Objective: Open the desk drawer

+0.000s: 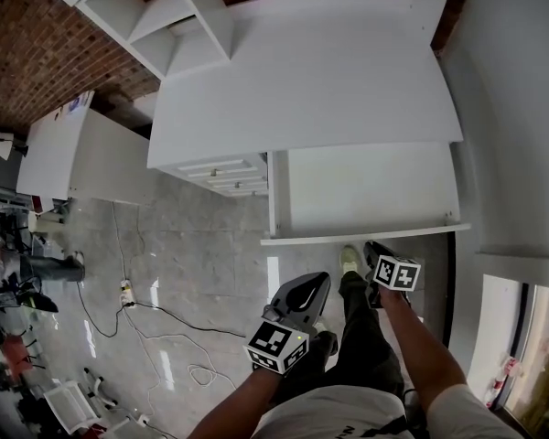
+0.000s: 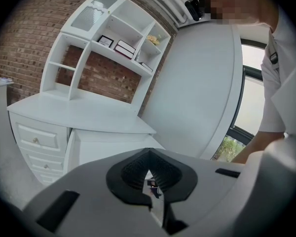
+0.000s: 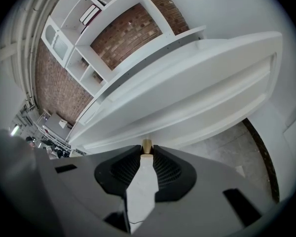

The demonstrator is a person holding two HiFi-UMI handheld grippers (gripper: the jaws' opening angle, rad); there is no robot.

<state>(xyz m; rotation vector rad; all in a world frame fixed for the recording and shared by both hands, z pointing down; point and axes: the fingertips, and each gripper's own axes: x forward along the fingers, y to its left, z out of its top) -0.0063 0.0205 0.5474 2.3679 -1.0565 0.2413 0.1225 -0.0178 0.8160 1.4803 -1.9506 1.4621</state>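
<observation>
The white desk (image 1: 302, 90) has its wide drawer (image 1: 366, 190) pulled out toward me, and the inside looks bare. In the head view my right gripper (image 1: 373, 248) reaches up to the drawer's front panel (image 1: 348, 238). The right gripper view shows my right gripper (image 3: 146, 154) shut on the small brass-stemmed drawer knob (image 3: 146, 145) under the front panel (image 3: 187, 98). My left gripper (image 1: 318, 282) hangs lower, left of the right one, away from the drawer. In its own view the left gripper (image 2: 149, 168) is shut with nothing held.
A stack of small drawers (image 1: 221, 174) sits left of the open drawer. A white shelf unit (image 1: 165, 16) stands on the desk against a brick wall (image 1: 37, 53). Cables (image 1: 165, 318) and a power strip (image 1: 126, 293) lie on the tiled floor. A white wall (image 1: 522, 108) is at the right.
</observation>
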